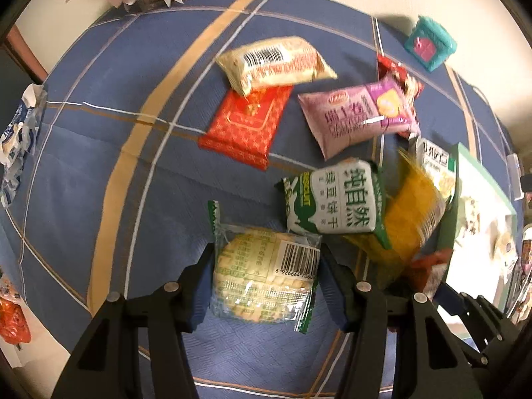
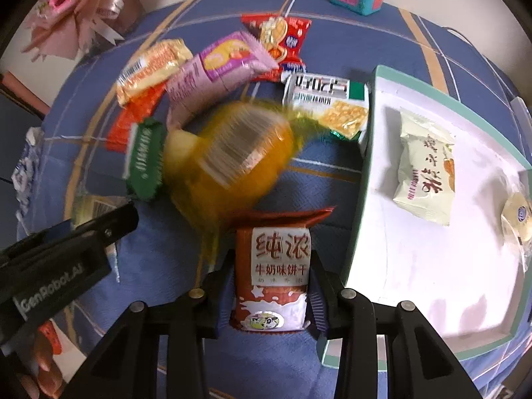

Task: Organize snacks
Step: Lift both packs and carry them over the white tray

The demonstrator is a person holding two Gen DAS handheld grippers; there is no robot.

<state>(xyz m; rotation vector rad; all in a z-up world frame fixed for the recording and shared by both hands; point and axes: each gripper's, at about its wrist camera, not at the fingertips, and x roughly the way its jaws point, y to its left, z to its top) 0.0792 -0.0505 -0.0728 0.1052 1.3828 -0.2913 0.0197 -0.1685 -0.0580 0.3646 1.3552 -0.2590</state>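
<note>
My left gripper (image 1: 266, 276) is shut on a clear green-edged cracker packet (image 1: 262, 276) over the blue cloth. My right gripper (image 2: 271, 276) is shut on a red-brown milk biscuit packet (image 2: 272, 276) beside the white tray (image 2: 365, 173). A blurred yellow packet (image 2: 232, 153) lies in front of it and shows in the left wrist view (image 1: 405, 212). A green-white packet (image 1: 332, 196), a purple packet (image 1: 359, 116), a red packet (image 1: 246, 123) and a cream packet (image 1: 276, 63) lie on the cloth. The tray holds a pale packet (image 2: 425, 169).
A teal box (image 1: 430, 43) stands at the far edge. A pink bouquet (image 2: 76, 10) is at the back left. Another white-green packet (image 2: 329, 106) leans by the tray. A red packet (image 2: 279, 43) lies farther back. The left gripper's body (image 2: 60, 266) is at the lower left.
</note>
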